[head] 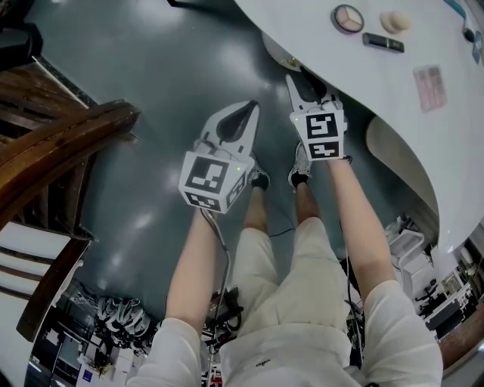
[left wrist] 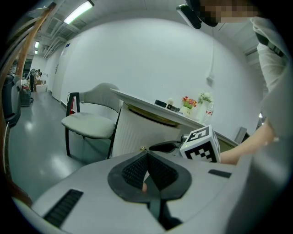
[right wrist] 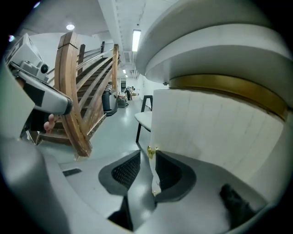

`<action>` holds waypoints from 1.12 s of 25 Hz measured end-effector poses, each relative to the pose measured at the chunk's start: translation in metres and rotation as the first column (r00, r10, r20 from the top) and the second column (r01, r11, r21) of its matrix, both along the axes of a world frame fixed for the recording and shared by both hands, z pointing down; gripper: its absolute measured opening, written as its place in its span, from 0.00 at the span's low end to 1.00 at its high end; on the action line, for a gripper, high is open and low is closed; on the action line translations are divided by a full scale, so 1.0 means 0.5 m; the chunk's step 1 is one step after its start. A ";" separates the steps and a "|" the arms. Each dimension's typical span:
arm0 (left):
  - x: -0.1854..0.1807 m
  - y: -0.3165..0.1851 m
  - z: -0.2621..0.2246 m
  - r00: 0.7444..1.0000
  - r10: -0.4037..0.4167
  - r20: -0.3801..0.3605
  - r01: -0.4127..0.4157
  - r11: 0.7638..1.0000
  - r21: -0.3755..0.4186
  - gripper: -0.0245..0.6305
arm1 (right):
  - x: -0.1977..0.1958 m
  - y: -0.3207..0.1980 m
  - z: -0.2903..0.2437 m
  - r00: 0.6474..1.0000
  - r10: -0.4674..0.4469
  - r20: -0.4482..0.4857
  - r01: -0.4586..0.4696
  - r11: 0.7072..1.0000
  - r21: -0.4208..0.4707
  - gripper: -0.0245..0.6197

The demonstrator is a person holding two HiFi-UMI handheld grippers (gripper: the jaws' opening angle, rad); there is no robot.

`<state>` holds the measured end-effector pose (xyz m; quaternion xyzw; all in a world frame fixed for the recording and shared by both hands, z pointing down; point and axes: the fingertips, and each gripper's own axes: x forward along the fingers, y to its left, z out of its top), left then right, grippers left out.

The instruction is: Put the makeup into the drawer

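Glossy grey floor (head: pixel 151 68), a wooden stair (head: pixel 53 136) on one side and a curved white desk (head: pixel 431 143) on the other. The makeup (head: pixel 383 42) lies on the desk top, well apart from both grippers: a compact (head: pixel 348 18), a puff (head: pixel 395 22), and a dark stick (head: pixel 378 41) lying flat with its long axis along the desk (I can't tell which end is the cap). The right gripper (right wrist: pixel 147 157) has its jaws slightly spread, with the gold knob (right wrist: pixel 151 151) of the drawer (right wrist: pixel 215 132) between the tips. The left gripper (left wrist: pixel 146 154) is pressed together, with nothing in it.

Glossy floor (head: pixel 151 68), wooden staircase (head: pixel 53 136), smooth tabletop (head: pixel 325 45), shiny metal knob (right wrist: pixel 150 152).
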<state>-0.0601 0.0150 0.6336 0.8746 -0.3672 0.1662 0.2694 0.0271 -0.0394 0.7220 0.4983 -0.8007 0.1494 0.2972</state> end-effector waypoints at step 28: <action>-0.064 -0.011 -0.011 0.999 -0.050 0.014 0.050 0.999 0.006 0.05 | -0.042 0.022 0.021 0.998 -0.056 -0.016 0.055 0.997 -0.060 0.19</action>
